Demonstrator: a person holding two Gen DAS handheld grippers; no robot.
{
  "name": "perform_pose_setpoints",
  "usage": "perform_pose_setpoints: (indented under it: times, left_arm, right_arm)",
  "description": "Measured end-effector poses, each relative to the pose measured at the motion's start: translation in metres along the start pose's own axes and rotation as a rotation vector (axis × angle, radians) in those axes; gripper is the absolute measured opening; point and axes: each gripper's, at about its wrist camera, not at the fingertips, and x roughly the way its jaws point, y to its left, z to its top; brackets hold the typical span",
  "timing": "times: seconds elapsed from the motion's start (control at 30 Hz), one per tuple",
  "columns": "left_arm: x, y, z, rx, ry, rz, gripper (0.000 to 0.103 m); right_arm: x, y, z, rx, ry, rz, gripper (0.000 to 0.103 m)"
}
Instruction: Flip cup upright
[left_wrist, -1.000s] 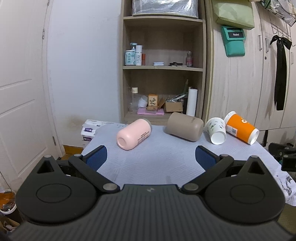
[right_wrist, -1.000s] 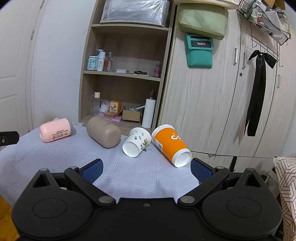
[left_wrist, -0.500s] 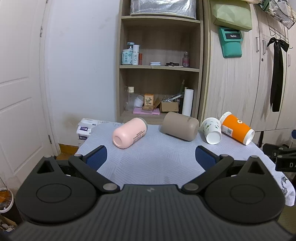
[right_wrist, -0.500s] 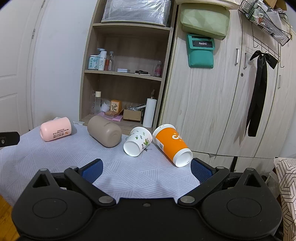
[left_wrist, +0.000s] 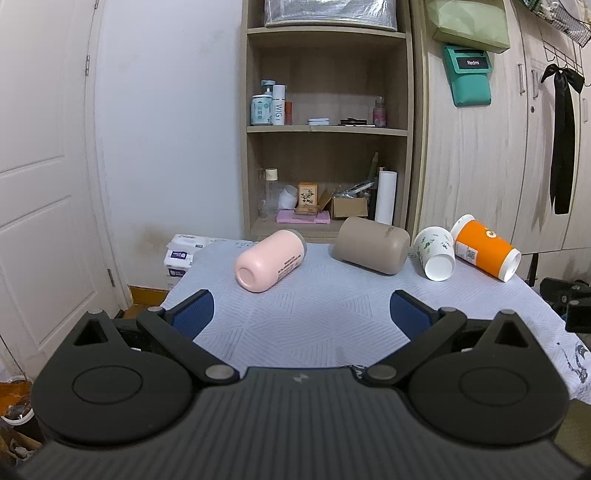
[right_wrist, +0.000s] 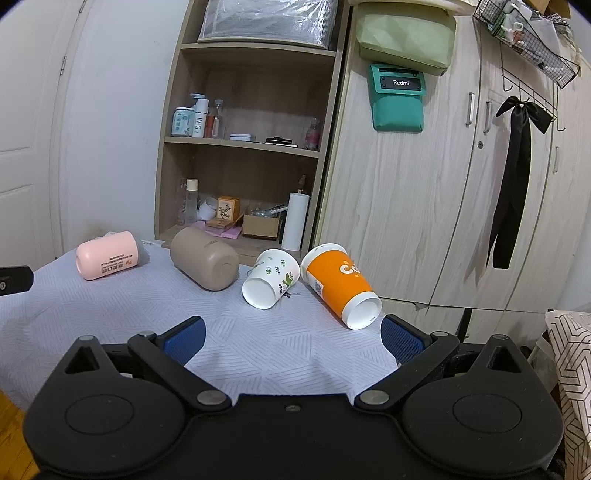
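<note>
Several cups lie on their sides in a row at the far side of the table: a pink cup (left_wrist: 271, 259) (right_wrist: 107, 254), a taupe cup (left_wrist: 371, 244) (right_wrist: 205, 257), a white leaf-print paper cup (left_wrist: 435, 253) (right_wrist: 271, 278) and an orange paper cup (left_wrist: 485, 252) (right_wrist: 341, 286). My left gripper (left_wrist: 300, 314) is open and empty, near the table's front edge, well short of the pink cup. My right gripper (right_wrist: 291, 336) is open and empty, short of the white and orange cups.
The table wears a pale blue-white patterned cloth (left_wrist: 314, 314) (right_wrist: 258, 343). Behind it stand a wooden shelf unit (left_wrist: 327, 147) with bottles and boxes, and wooden cupboards (right_wrist: 443, 203). A white door (left_wrist: 40, 184) is at the left.
The left gripper has drawn back and tilted slightly, so the cups sit a little farther off and lower. The right view has barely shifted. Both grippers stay open.
</note>
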Motion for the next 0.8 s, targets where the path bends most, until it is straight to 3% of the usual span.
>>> perform_pose_setpoints:
  times: [0.8]
  left_arm:
    - [0.0023, -0.0049, 0.0022, -0.014, 0.030, 0.006, 0.103]
  right_arm:
    - [0.0043, -0.0018, -0.0039, -0.001, 0.010, 0.022, 0.103]
